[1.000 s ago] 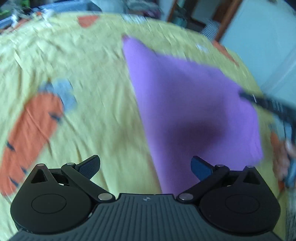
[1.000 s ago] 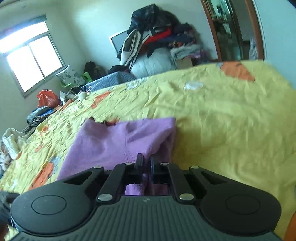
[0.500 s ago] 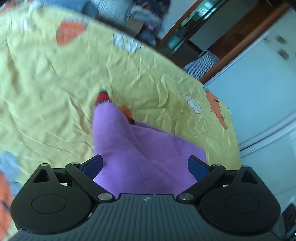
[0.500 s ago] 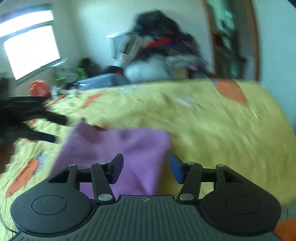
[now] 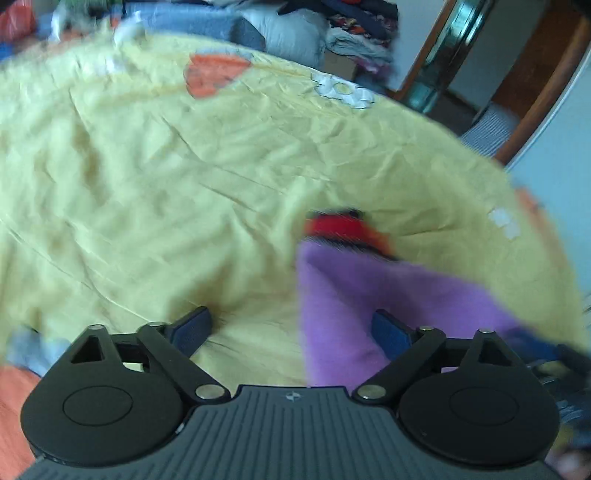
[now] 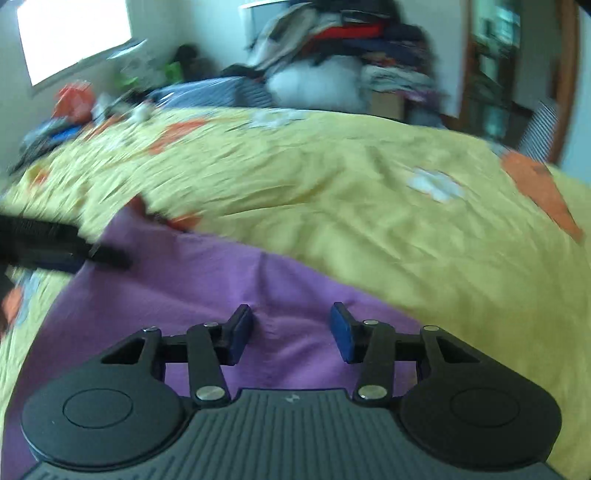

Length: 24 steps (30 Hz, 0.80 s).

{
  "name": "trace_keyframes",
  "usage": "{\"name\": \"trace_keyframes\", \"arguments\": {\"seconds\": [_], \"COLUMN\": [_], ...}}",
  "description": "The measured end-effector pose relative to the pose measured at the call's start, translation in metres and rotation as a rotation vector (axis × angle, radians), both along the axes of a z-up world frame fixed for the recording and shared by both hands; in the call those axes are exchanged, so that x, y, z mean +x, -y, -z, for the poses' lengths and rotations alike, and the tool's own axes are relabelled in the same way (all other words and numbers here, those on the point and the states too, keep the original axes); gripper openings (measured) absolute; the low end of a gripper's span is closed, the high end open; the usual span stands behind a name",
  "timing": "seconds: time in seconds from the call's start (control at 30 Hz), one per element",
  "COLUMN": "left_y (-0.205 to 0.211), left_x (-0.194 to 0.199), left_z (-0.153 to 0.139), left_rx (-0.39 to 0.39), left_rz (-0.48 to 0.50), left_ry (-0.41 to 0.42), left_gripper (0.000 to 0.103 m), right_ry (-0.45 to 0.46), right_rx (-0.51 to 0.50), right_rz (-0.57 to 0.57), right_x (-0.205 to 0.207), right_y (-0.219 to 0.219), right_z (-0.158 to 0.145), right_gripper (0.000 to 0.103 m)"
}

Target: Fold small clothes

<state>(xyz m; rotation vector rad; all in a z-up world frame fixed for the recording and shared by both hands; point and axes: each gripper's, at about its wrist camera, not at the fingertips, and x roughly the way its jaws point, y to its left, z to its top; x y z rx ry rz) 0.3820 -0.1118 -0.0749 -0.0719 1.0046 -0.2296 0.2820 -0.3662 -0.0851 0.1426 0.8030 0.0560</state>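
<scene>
A small purple garment [image 5: 369, 288] with a red trim [image 5: 340, 225] at its far end lies folded on a yellow bedsheet [image 5: 147, 177]. My left gripper [image 5: 291, 328] is open and empty, its right finger over the garment's near left edge. In the right wrist view the garment [image 6: 207, 280] spreads under my right gripper [image 6: 291, 330], which is open and empty just above the cloth. The left gripper's dark fingers [image 6: 55, 243] show at the left edge there, over the garment's left side. Both views are motion-blurred.
The sheet has orange carrot prints [image 6: 539, 184] and white flower prints [image 5: 343, 90]. A heap of clothes and pillows [image 6: 332, 62] stands beyond the bed's far edge. A doorway [image 5: 480, 66] is at the far right, a window [image 6: 74, 33] at the far left.
My right gripper has let go of the garment and opened over it. My left gripper has stayed open and swung leftwards, towards the garment's left edge. The garment now lies flat.
</scene>
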Motion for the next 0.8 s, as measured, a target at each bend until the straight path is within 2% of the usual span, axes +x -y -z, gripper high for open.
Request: {"name": "trace_keyframes", "arguments": {"seconds": [0.03, 0.1, 0.13, 0.17, 0.23, 0.27, 0.33, 0.37, 0.4, 0.43, 0.5, 0.53, 0.57, 0.6, 0.63, 0.67, 0.73, 0.8], "left_y": [-0.007, -0.025, -0.031, -0.034, -0.026, -0.019, 0.002, 0.012, 0.02, 0.029, 0.04, 0.037, 0.029, 0.019, 0.007, -0.009, -0.048, -0.068], "left_x": [0.004, 0.009, 0.008, 0.004, 0.0, -0.002, 0.0, 0.003, 0.005, 0.008, 0.015, 0.02, 0.023, 0.025, 0.028, 0.03, 0.026, 0.008], "left_z": [-0.001, -0.007, -0.013, -0.021, -0.035, -0.04, -0.04, -0.037, -0.033, -0.025, -0.003, 0.005, 0.007, 0.005, 0.002, -0.003, -0.015, -0.024], "left_rx": [0.014, -0.075, -0.095, -0.094, -0.075, -0.053, 0.042, 0.081, 0.104, 0.16, 0.355, 0.389, 0.382, 0.4, 0.442, 0.418, 0.227, 0.124], "left_rz": [-0.036, -0.098, -0.116, -0.114, -0.05, -0.017, 0.017, 0.03, 0.054, 0.078, 0.062, 0.062, 0.043, -0.009, -0.081, -0.137, -0.202, -0.205], "left_ry": [-0.003, -0.032, -0.027, -0.004, 0.051, 0.078, 0.124, 0.127, 0.125, 0.126, 0.152, 0.167, 0.184, 0.199, 0.204, 0.186, 0.13, 0.087], "left_gripper": [0.083, 0.083, 0.083, 0.084, 0.087, 0.09, 0.094, 0.093, 0.093, 0.093, 0.092, 0.103, 0.103, 0.1, 0.085, 0.083, 0.085, 0.085], "right_ry": [0.004, 0.013, 0.021, 0.039, 0.088, 0.105, 0.128, 0.127, 0.124, 0.129, 0.123, 0.12, 0.109, 0.087, 0.078, 0.075, 0.097, 0.111], "right_rx": [0.032, 0.053, 0.05, 0.044, 0.057, 0.074, 0.079, 0.079, 0.078, 0.076, 0.061, 0.057, 0.054, 0.036, 0.002, -0.029, -0.051, -0.029], "right_rz": [0.015, 0.019, 0.032, 0.038, 0.034, 0.029, 0.008, -0.014, -0.028, -0.042, -0.071, -0.08, -0.09, -0.096, -0.09, -0.087, -0.092, -0.07], "right_x": [-0.002, -0.003, -0.007, -0.014, -0.032, -0.044, -0.056, -0.066, -0.073, -0.084, -0.097, -0.103, -0.111, -0.117, -0.124, -0.134, -0.152, -0.167], "right_y": [0.006, 0.006, 0.004, 0.003, 0.004, 0.005, 0.002, -0.004, -0.008, -0.016, -0.03, -0.038, -0.044, -0.049, -0.052, -0.054, -0.053, -0.047], "right_z": [0.002, 0.001, -0.005, -0.012, -0.025, -0.03, -0.033, -0.033, -0.034, -0.033, -0.032, -0.03, -0.027, -0.022, -0.018, -0.015, -0.016, -0.018], "right_gripper": [0.046, 0.049, 0.05, 0.051, 0.056, 0.064, 0.069, 0.073, 0.074, 0.074, 0.076, 0.077, 0.079, 0.08, 0.08, 0.08, 0.08, 0.08]}}
